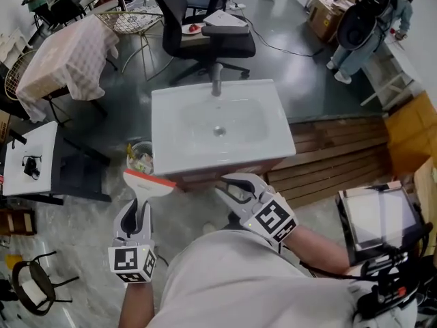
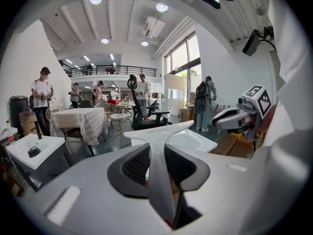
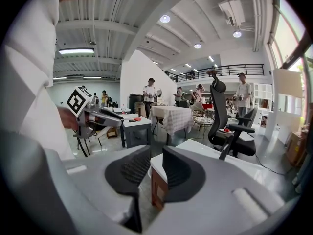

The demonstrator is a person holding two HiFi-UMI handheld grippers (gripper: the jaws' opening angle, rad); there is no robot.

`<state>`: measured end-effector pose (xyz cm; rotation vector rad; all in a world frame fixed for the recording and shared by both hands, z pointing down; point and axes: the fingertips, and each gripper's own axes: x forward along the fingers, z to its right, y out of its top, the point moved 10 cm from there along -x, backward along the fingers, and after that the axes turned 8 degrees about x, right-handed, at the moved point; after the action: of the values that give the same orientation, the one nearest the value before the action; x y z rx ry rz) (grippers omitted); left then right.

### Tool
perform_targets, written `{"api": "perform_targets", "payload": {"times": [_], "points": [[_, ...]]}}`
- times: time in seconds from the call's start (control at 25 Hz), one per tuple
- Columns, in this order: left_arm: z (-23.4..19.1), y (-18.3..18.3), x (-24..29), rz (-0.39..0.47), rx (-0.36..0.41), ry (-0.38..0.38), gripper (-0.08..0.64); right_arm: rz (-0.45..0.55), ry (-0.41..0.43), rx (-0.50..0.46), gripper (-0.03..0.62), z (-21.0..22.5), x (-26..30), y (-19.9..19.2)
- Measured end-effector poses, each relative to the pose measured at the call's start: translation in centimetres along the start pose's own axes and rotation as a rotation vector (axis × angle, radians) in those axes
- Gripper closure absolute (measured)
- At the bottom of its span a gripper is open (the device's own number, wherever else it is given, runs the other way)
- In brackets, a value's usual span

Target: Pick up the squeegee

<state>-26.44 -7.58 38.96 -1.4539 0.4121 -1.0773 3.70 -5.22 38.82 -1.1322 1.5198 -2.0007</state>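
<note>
The squeegee has a white handle and a T-shaped head with an orange-red blade edge. It hangs in the air just in front of the sink's near left corner. My left gripper is shut on its handle, with the head sticking out beyond the fingertips. In the left gripper view the white handle runs up between the two dark pads to the crossbar. My right gripper hovers at the sink's near edge, to the right of the squeegee. Its jaws stand open a narrow gap with nothing between them.
A white sink basin with a faucet sits on a wooden cabinet straight ahead. A small bin stands at its left and wooden planks lie at its right. Behind are an office chair, a cloth-covered table and a person.
</note>
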Motion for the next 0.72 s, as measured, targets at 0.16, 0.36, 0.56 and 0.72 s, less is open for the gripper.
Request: {"api": "perform_targets", "payload": {"times": [0.16, 0.36, 0.56, 0.72], "points": [[0.22, -0.04, 0.36, 0.0, 0.001, -0.009, 0.459, -0.002, -0.006, -0.002, 0.52, 0.0, -0.17, -0.11], [0.09, -0.39, 0.49, -0.006, 0.001, -0.013, 0.459, 0.001, -0.006, -0.01, 0.531, -0.33, 0.14, -0.07], [-0.03, -0.62, 0.66, -0.011, 0.0, -0.016, 0.459, -0.003, -0.006, -0.015, 0.534, -0.39, 0.25, 0.08], [-0.02, -0.75, 0.72, -0.012, 0.004, -0.018, 0.459, -0.004, -0.008, -0.019, 0.541, -0.47, 0.34, 0.06]]}}
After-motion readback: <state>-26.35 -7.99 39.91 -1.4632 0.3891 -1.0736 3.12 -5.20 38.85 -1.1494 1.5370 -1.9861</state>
